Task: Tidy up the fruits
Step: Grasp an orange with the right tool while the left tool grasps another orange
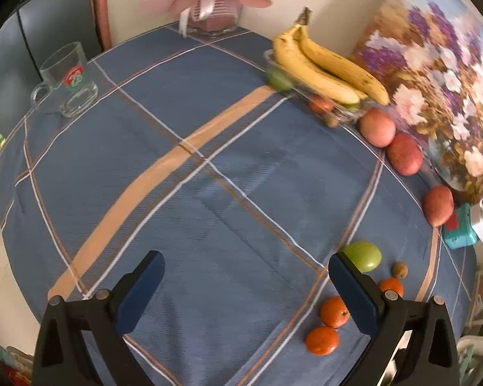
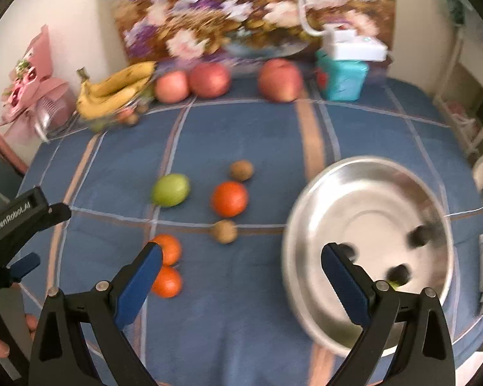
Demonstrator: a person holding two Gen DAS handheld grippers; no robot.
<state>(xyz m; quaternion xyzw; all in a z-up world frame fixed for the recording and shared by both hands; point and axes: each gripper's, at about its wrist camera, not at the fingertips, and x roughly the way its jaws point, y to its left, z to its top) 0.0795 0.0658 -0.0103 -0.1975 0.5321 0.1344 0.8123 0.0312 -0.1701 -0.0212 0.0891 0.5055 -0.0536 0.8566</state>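
**Fruit scattered on a checked surface**

Left view: left tongs [image 1: 246,284] spread, empty; mug [image 1: 66,78] upper left, bananas [image 1: 330,64] upper right. Right view only: steel bowl [image 2: 367,193] at right, two kiwis [image 2: 241,170]; right tongs [image 2: 241,276] spread, empty, above oranges [image 2: 167,249].

Soft, even indoor light fills both fisheye views, with only faint shadows on the tablecloth [image 1: 209,193]. Edges bend strongly and darken into a black vignette. The right wrist view is motion-blurred, smearing the steel bowl [image 2: 367,189], whose base carries pale glare.
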